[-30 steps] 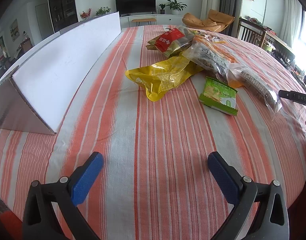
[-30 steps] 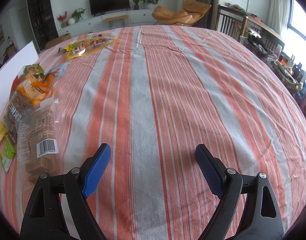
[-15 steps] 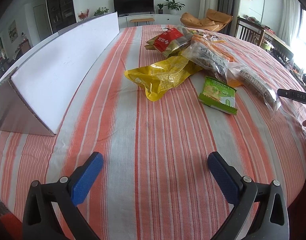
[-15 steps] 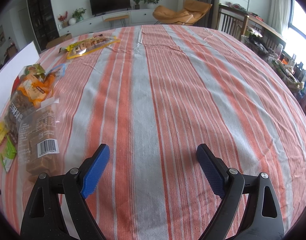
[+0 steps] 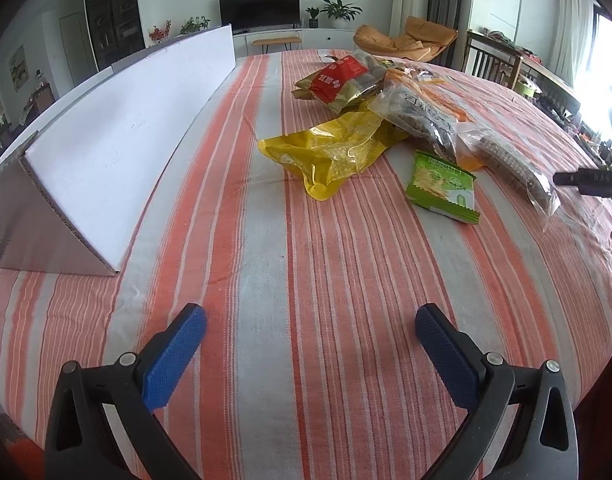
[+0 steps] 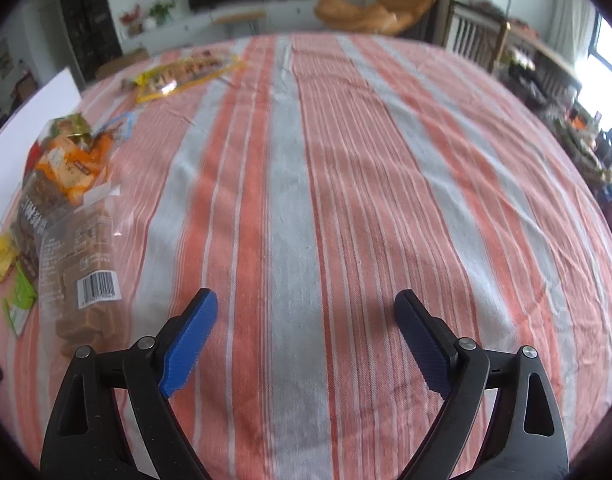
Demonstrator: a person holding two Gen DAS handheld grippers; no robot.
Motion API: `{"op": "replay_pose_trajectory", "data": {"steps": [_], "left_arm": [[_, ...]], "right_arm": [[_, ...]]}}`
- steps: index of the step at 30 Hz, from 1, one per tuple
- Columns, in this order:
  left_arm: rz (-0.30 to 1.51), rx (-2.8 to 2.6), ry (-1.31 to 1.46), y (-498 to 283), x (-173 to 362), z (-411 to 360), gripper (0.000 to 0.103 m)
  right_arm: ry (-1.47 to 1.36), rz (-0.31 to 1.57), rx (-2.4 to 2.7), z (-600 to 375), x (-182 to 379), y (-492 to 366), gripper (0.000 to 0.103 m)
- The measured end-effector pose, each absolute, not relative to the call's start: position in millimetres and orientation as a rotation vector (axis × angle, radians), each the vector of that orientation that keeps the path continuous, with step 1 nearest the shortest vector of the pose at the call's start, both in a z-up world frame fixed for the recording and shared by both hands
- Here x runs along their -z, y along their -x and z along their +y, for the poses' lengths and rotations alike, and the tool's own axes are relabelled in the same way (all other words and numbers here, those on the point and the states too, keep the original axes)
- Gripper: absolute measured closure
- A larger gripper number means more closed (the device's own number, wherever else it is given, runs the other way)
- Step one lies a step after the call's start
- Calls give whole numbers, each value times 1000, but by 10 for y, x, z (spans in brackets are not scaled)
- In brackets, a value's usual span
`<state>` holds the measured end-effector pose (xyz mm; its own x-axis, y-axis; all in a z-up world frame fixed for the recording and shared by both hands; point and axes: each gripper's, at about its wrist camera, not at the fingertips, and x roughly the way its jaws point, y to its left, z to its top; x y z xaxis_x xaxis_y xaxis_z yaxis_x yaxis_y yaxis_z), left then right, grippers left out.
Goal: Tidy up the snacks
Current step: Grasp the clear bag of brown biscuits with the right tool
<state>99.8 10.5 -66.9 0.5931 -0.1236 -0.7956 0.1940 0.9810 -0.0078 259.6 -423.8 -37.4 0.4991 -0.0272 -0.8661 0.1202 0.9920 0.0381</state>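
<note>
My striped tablecloth (image 5: pixel 306 264) fills both views. Compared with half a second ago the left view has barely changed, while the right view has gone blurred and its fingers sit a little higher in frame, so that hand is moving.

Ahead and left of my left gripper (image 5: pixel 310 320) the white cardboard box (image 5: pixel 118 128) lies open on its side. My left fingers are spread wide with only bare cloth between them; the same holds for my right gripper (image 6: pixel 306 312), empty and wide apart.

The snacks lie in a loose pile ahead and to the right of the left fingers, well apart from them: the yellow bag (image 5: pixel 330 152) nearest centre, a clear bag of brown pieces (image 5: pixel 510 164) on the right, a red packet (image 5: pixel 336 78) at the far end, and the small green packet (image 5: pixel 444 186) closest. In the right view the clear bag (image 6: pixel 82 268) lies just left of my left finger, and another yellow-edged bag (image 6: pixel 186 74) rests far ahead, alone.
</note>
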Motion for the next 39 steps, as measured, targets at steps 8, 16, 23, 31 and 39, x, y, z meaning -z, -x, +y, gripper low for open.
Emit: {"op": "replay_pose_trajectory", "data": {"steps": [8,16,23,31,39], "left_arm": [[908,181,-80,-989,668,120,0],[900,188,-83,-988,664,121,0],[896,187,-82,-982,665,118,0],[923,197,-76,-1038,645,119,0],[988,349,-219,-1729,255,-58,3]], "right_arm": [[-78,1028,-257,-3417,1,-2686,12],[134,1219,-295,-2983,347,-2971,12],[22,1117,-226,-3237,264,-2728,40],[-68,967,-136,-3489,286,-2480,34],[-51,915,-113,-3421,330,-2476,30]]}}
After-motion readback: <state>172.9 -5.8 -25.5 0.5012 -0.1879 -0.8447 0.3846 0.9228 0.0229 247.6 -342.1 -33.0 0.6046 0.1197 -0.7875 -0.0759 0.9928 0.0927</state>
